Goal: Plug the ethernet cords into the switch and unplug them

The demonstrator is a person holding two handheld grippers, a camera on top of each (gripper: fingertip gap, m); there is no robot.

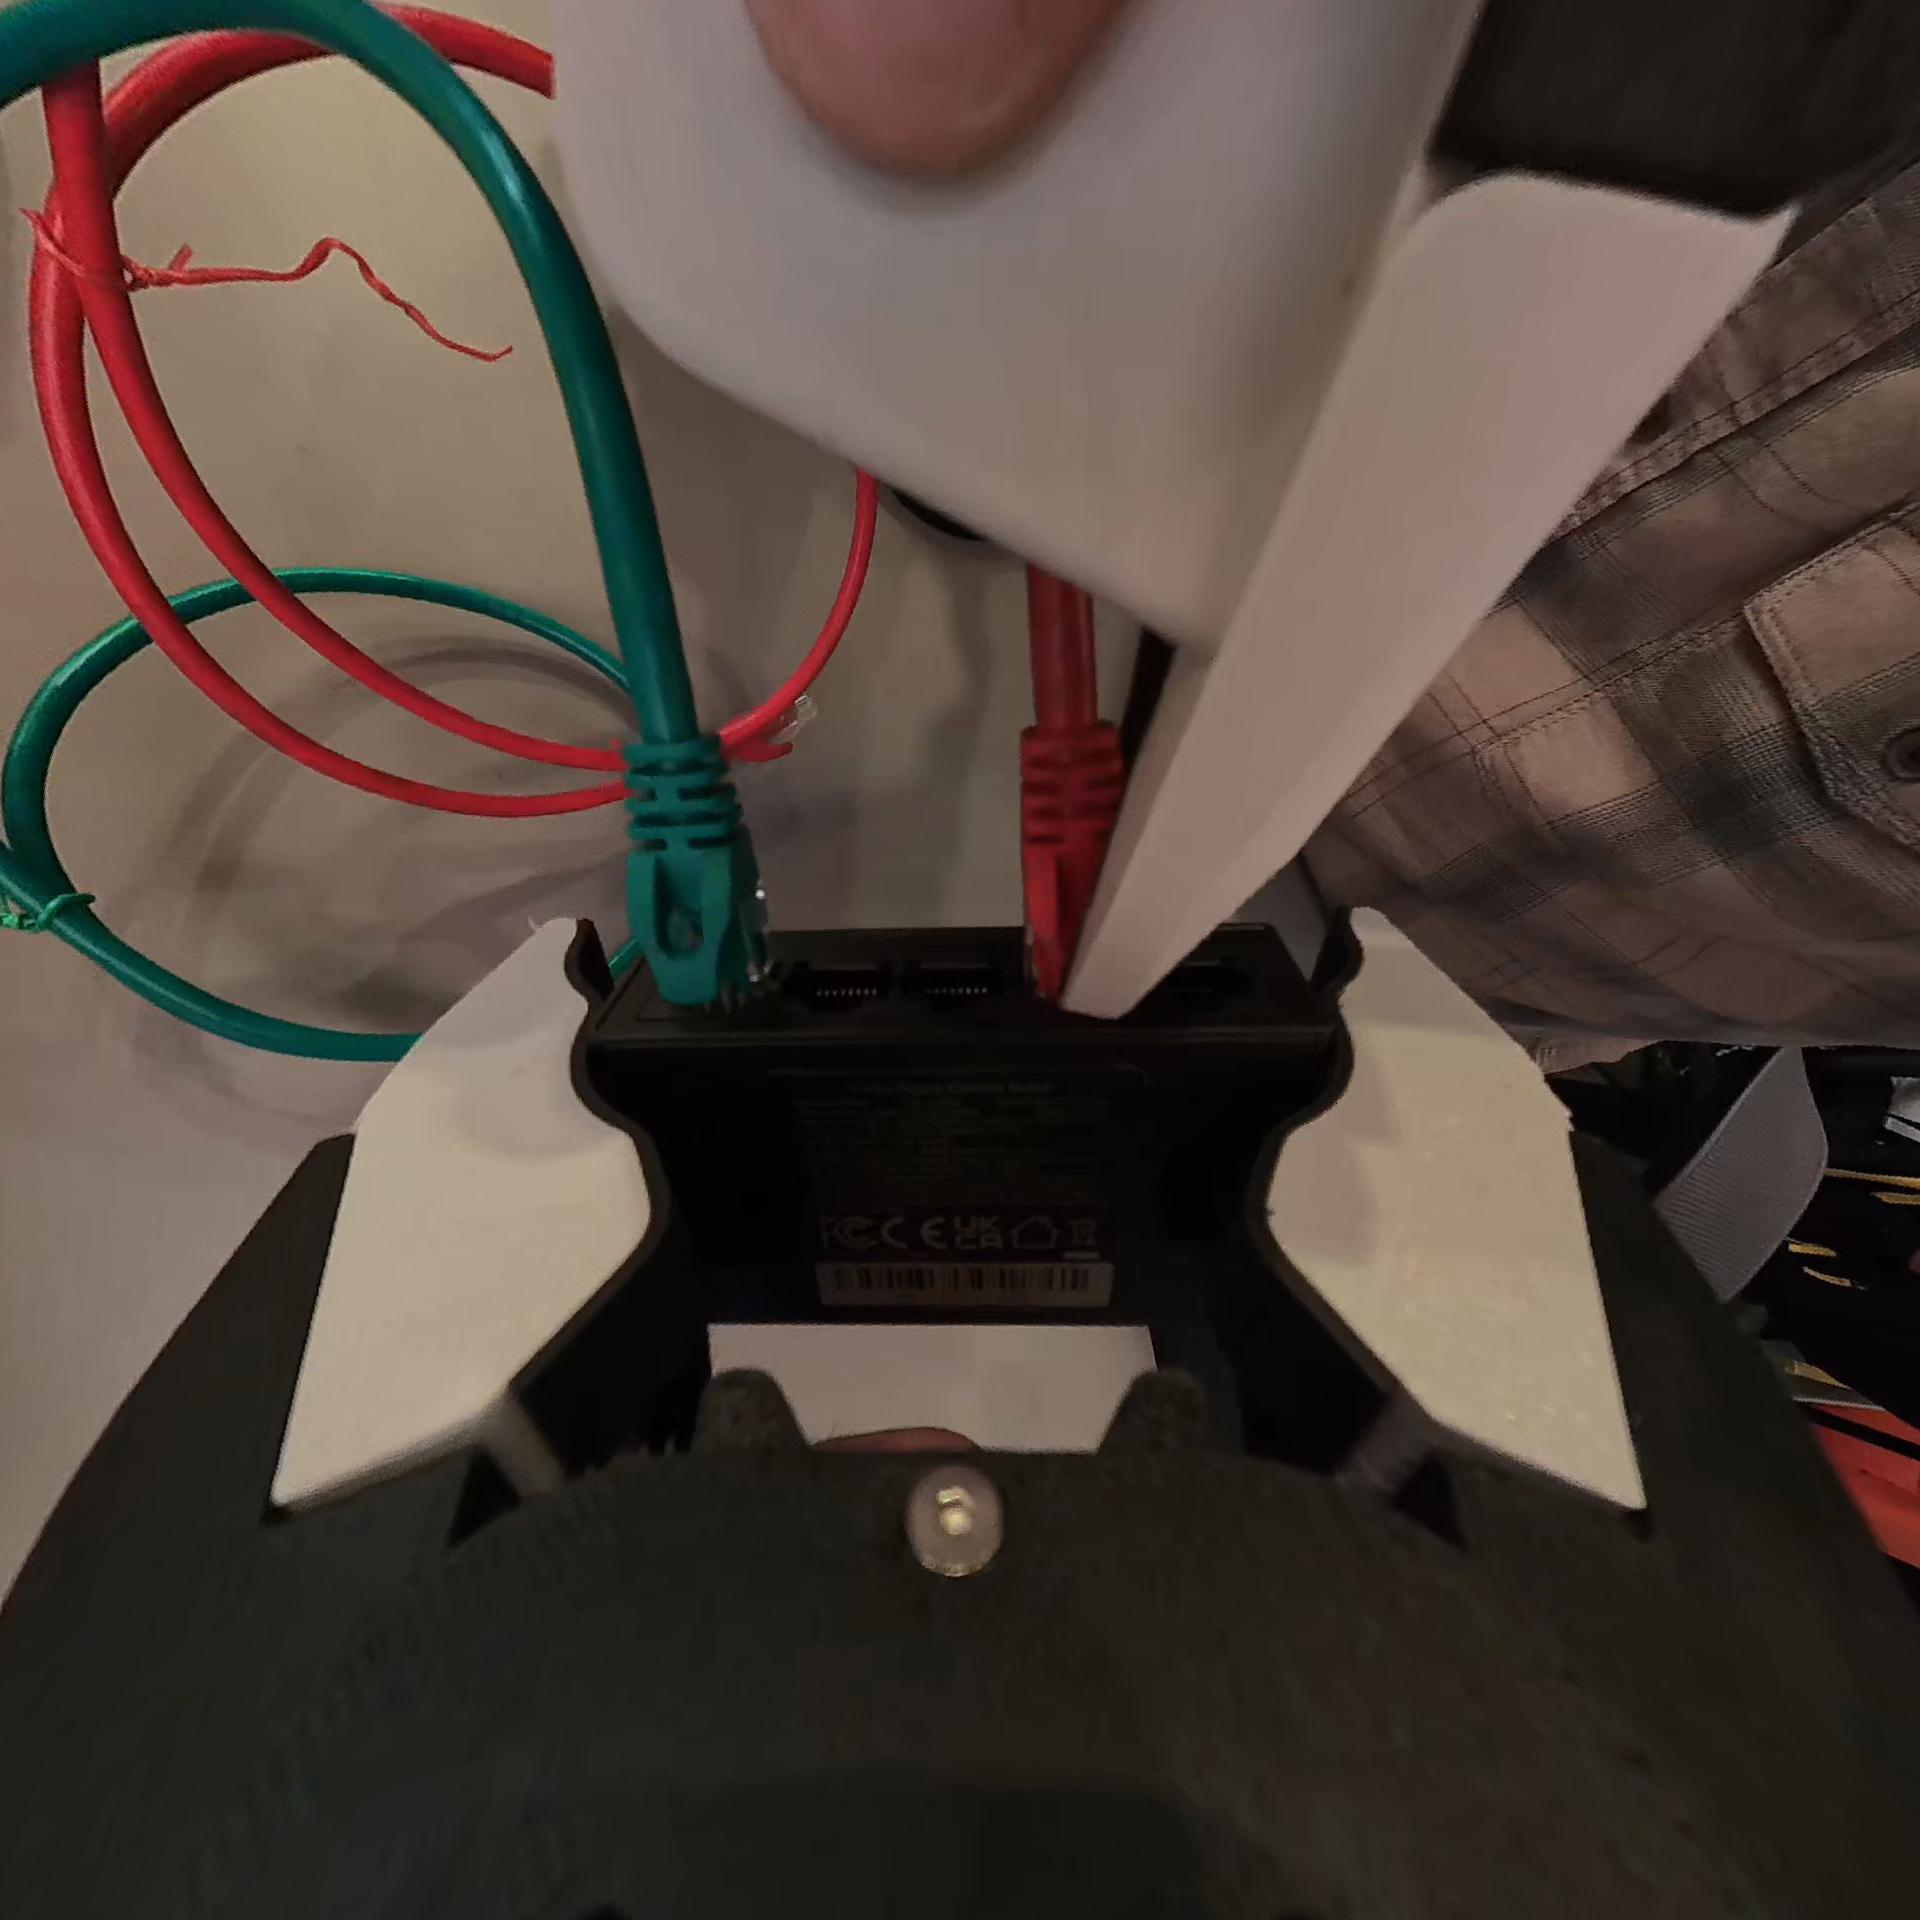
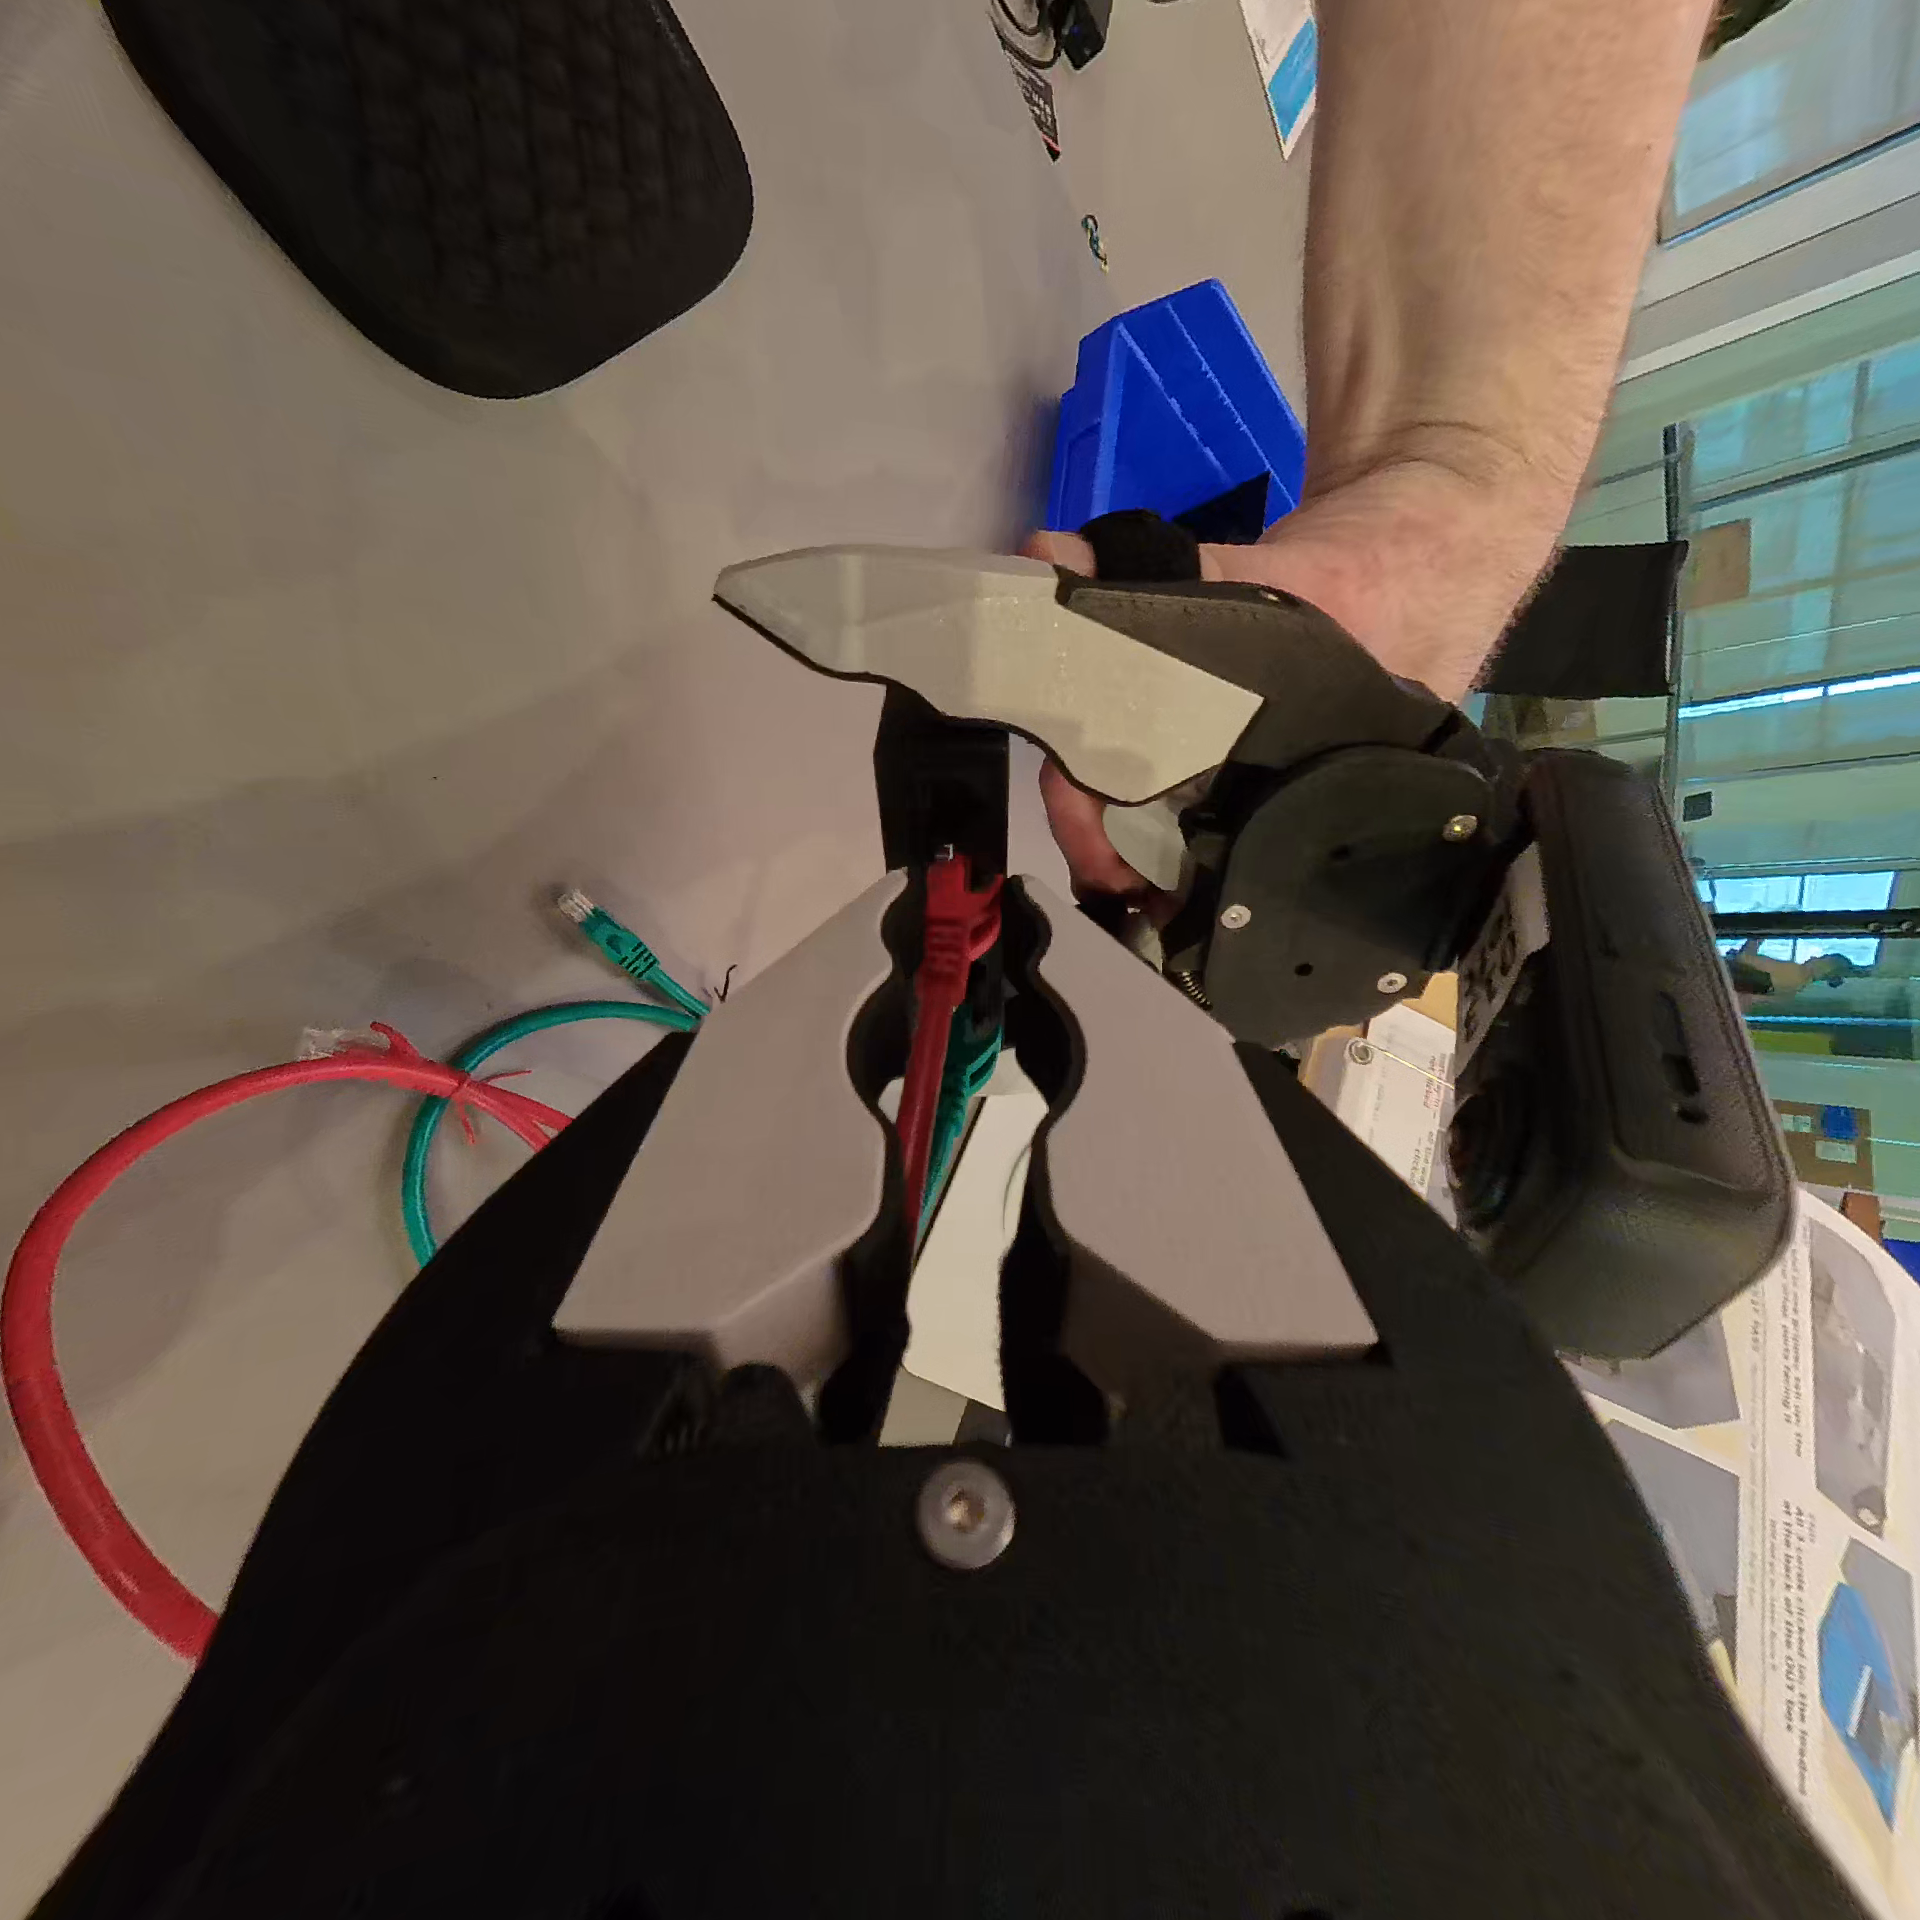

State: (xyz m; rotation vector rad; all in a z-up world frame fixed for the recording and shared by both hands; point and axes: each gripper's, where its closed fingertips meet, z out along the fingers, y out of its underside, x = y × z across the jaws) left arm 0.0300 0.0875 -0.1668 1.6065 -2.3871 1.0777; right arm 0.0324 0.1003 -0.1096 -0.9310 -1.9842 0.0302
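Behind the switch (image 2: 940, 774), blue bin (image 2: 1174, 416).

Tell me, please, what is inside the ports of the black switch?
On the switch, the green plug sits in the leftmost port, two middle ports are empty, and the red plug enters the next. The right gripper covers the red plug's tip and most of the last port.

The small black plastic network switch (image 1: 951, 1132) is held between the left claw (image 1: 961, 940) tips; green ethernet cord (image 1: 686, 894) is plugged in leftmost, red ethernet cord (image 1: 1065, 800) further right, pinched in the right claw (image 2: 951, 904).
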